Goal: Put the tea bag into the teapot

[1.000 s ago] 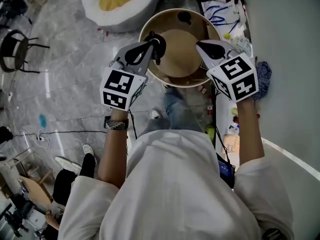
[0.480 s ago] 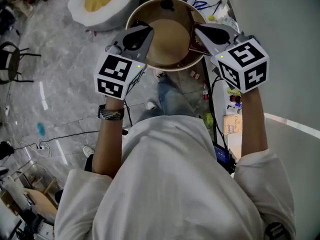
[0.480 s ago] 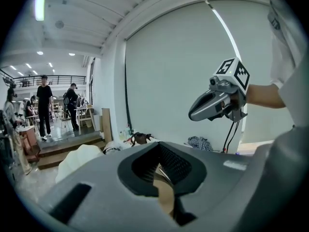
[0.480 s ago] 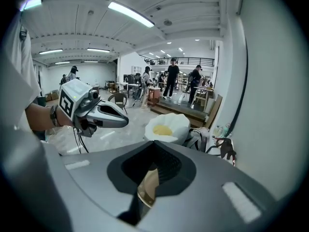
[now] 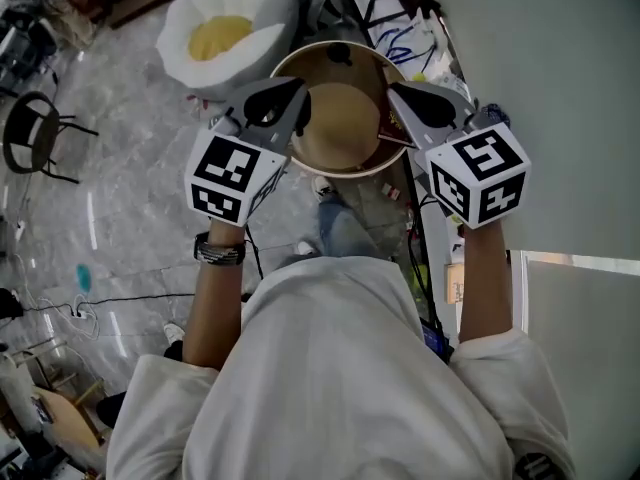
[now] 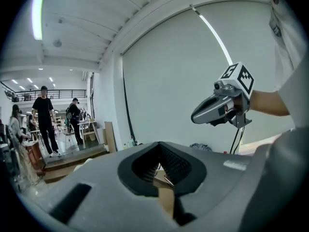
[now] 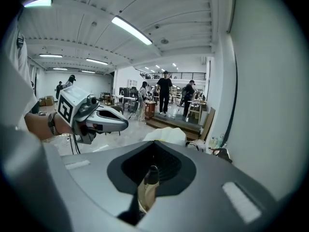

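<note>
Both had risen since a moment before, left tool [image 5: 292, 96] and right tool [image 5: 402, 98] pinched shut on nothing I could make out, no tea bag or teapot showing near either, so I judged the bag wanted finding first, then one tool opened wide.

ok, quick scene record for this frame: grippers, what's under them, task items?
left gripper: jaws together, nothing clearly held
right gripper: jaws together, nothing clearly held
pose: both raised side by side, tips apart
under the tips: round tan object, kind unclear
floor: white cushion with yellow centre, black chair
background: people standing far off
task items: none identifiable
</note>
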Motion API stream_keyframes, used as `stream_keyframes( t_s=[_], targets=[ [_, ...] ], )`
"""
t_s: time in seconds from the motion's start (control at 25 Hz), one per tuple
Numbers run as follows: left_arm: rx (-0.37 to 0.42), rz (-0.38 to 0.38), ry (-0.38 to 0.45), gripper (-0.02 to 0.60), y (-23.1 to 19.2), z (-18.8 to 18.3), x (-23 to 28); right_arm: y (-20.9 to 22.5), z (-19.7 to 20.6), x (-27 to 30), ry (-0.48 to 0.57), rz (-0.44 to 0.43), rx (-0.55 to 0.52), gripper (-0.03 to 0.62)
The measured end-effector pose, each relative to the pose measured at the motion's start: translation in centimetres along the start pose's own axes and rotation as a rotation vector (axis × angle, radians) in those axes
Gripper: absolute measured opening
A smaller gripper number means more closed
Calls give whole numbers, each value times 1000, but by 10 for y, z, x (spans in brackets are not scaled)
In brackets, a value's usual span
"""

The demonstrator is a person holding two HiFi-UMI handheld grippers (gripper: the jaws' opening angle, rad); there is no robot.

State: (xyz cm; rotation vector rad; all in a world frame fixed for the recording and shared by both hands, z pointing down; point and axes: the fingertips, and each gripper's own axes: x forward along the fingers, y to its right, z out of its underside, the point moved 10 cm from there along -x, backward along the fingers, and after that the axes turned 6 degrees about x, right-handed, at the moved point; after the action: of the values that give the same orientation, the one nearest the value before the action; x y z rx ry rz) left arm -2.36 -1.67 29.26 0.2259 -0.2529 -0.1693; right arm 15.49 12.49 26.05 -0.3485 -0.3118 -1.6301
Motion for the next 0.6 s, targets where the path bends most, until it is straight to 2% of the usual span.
stream_keyframes(
  t_s=[0.32,0.6],
  targets=[
    [44,-46,34,6,6,-25,-41,-29,-24,-26,148,10,13,6],
    [54,-85,42,6,13,-34,-60,-44,-27,-35,182,2,4,6]
  ],
)
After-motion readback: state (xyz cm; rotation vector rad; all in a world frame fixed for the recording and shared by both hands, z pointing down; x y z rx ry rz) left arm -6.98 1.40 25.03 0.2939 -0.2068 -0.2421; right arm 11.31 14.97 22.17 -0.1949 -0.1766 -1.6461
